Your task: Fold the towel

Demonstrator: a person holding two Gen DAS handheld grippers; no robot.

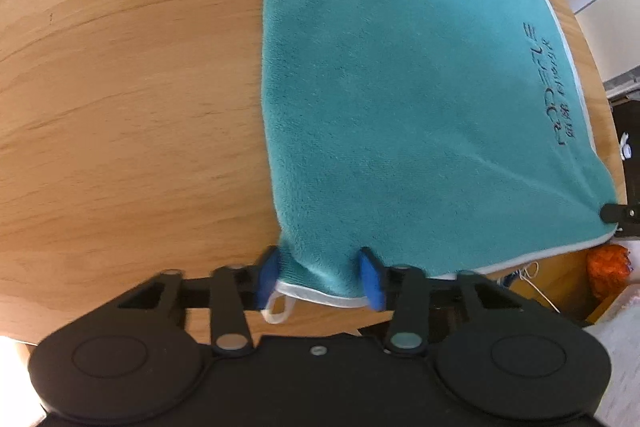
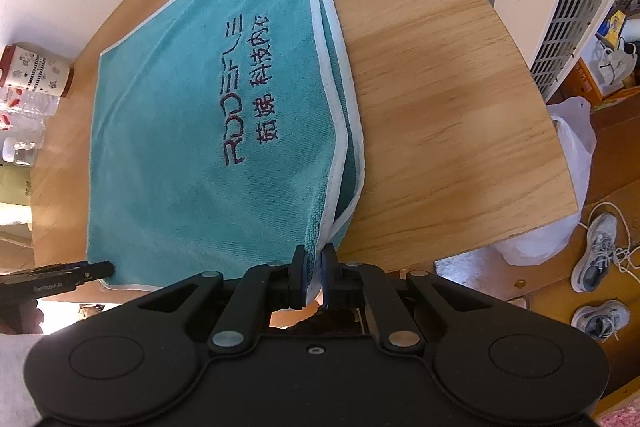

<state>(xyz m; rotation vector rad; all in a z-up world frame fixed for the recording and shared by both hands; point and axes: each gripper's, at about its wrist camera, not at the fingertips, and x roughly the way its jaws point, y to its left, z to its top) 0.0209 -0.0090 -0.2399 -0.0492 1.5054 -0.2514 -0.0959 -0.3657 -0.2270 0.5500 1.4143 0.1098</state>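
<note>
Teal towel, already doubled, lies flat on the wooden table. Right gripper pinches its near right corner; left gripper stands wide, astride the other near corner. Lifting now risks a lopsided, dragging fold.

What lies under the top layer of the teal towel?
Along the right edge of the towel, a second teal layer with white trim shows beneath the top one, resting on the wooden table. Anything between the layers or further under is covered.
</note>
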